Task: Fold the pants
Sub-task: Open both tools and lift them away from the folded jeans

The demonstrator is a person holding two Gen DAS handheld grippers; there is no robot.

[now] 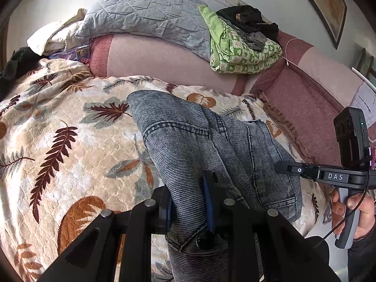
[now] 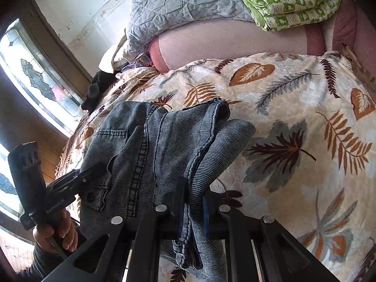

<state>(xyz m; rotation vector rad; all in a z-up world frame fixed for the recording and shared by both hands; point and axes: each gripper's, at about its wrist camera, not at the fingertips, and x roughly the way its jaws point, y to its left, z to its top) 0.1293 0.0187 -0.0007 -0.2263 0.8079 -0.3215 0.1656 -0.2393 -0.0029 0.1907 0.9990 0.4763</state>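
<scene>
We hold one pair of grey-blue jeans [image 1: 188, 145] bunched above the leaf-patterned blanket [image 1: 70, 141] on the bed, one gripper at each end. The left gripper [image 1: 188, 202] has its jaws nearly closed on a thick fold of denim; the right gripper [image 2: 188, 202] is clamped tighter on a hemmed edge. Only the left wrist view shows the black garment [image 1: 249, 21] on the green quilt [image 1: 242, 54]; only the right wrist view shows the stained-glass window [image 2: 35, 77]. Both show one grey quilt [image 1: 145, 11].
</scene>
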